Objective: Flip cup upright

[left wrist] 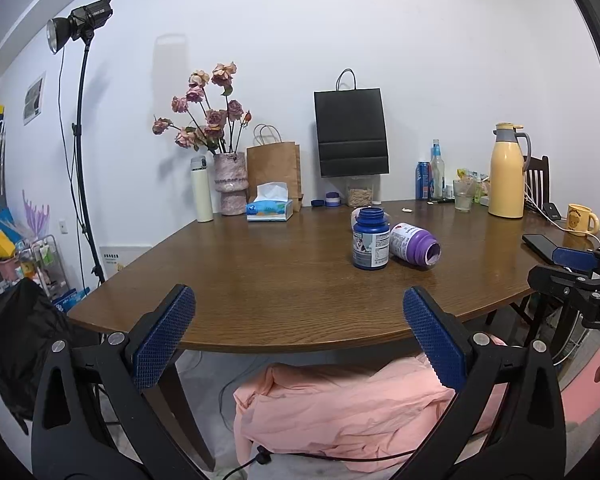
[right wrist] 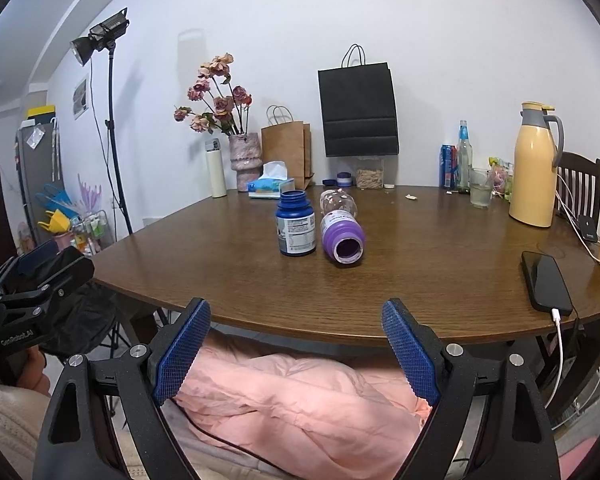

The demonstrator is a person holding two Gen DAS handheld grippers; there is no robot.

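A purple bottle [left wrist: 415,245] [right wrist: 342,236] lies on its side on the brown table [left wrist: 260,280] [right wrist: 420,272], its open mouth turned toward me. Just left of it a dark blue bottle [left wrist: 370,239] [right wrist: 296,224] stands upright without a lid. A clear plastic bottle [right wrist: 338,201] lies behind the purple one. My left gripper [left wrist: 298,340] hangs open short of the table's near edge, nothing between its fingers. My right gripper [right wrist: 296,354] is open too, also in front of the edge, and shows at the right of the left wrist view [left wrist: 572,268].
Along the back stand a white flask [left wrist: 201,190], a vase of flowers [left wrist: 230,182], a tissue box [left wrist: 270,208], paper bags [left wrist: 350,132], a glass [right wrist: 480,188] and a yellow jug [right wrist: 534,168]. A phone [right wrist: 546,280] on a cable lies at the right, beside a yellow mug [left wrist: 580,220]. Pink cloth [right wrist: 300,400] lies under the table.
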